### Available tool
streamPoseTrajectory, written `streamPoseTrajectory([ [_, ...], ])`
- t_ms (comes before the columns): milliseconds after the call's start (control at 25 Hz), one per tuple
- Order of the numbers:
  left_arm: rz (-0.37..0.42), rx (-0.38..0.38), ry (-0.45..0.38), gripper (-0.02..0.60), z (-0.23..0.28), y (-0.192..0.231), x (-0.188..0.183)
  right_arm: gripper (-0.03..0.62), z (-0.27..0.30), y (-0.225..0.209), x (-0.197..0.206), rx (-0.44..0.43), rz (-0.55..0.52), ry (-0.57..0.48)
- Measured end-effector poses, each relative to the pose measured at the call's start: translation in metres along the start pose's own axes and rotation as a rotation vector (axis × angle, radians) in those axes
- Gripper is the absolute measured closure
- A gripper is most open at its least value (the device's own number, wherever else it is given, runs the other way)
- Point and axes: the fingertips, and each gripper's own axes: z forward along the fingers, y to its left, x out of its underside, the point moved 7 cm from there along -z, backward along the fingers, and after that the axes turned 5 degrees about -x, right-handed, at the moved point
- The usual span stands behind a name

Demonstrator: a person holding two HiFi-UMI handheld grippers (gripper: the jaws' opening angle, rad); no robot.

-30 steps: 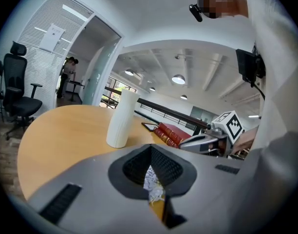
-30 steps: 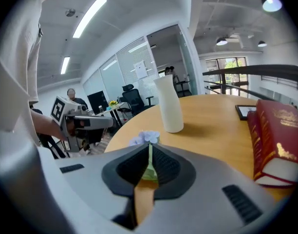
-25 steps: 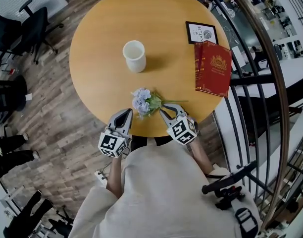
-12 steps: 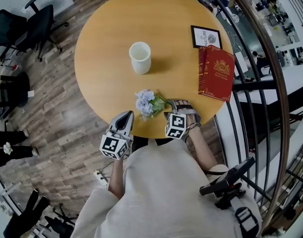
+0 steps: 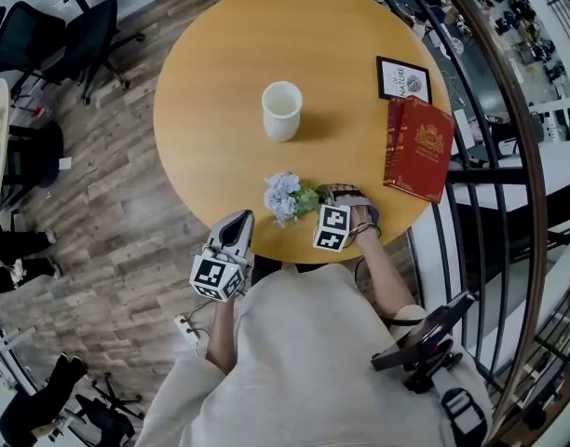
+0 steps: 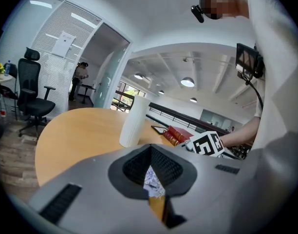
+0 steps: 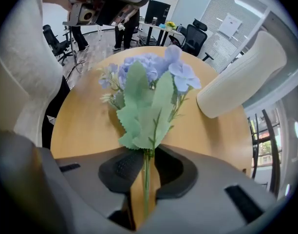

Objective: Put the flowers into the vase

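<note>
A small bunch of pale blue flowers (image 5: 283, 196) with green leaves lies on the round wooden table (image 5: 220, 82) near its front edge. In the right gripper view the flowers (image 7: 149, 82) fill the middle. My right gripper (image 5: 333, 198) points steeply down over the thin stem. Its jaws (image 7: 146, 152) are closing with the stem between them, and wood shows on both sides of the stem. The white vase (image 5: 281, 110) stands upright farther back, empty as far as I can see. My left gripper (image 5: 237, 218) hangs at the table's front edge, left of the flowers, shut and empty.
A red book (image 5: 419, 147) and a small framed picture (image 5: 403, 78) lie at the table's right side. A curved metal railing (image 5: 490, 110) runs close past the right edge. Office chairs (image 5: 52, 45) stand on the wooden floor to the left.
My right gripper has rolled over and dropped onto the flower stem, its marker cube now facing up. The left gripper has stayed at the table edge. The flowers have not moved.
</note>
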Motion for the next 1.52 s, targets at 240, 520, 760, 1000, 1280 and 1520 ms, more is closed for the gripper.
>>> streamPoseTrajectory([
  [240, 0.008, 0.008, -0.006, 0.575, 0.005, -0.002, -0.003, 0.536, -0.007, 0.000, 0.001, 0.062, 0.031, -0.051],
  [520, 0.026, 0.029, -0.014, 0.575, 0.012, -0.008, -0.006, 0.546, -0.046, -0.021, 0.001, 0.130, 0.347, -0.329],
  [760, 0.040, 0.041, -0.028, 0.575, 0.016, -0.009, -0.010, 0.546, -0.090, -0.047, 0.013, 0.140, 0.717, -0.686],
  [1000, 0.047, 0.051, -0.037, 0.575, 0.020, -0.009, -0.014, 0.546, -0.122, -0.068, 0.034, 0.083, 1.055, -1.088],
  [1280, 0.052, 0.048, -0.047, 0.575, 0.019, -0.008, -0.017, 0.546, -0.143, -0.084, 0.038, 0.104, 1.107, -1.241],
  [1520, 0.050, 0.020, -0.066, 0.575, 0.013, -0.004, -0.020, 0.546, -0.208, -0.140, 0.000, 0.171, 0.914, -1.417],
])
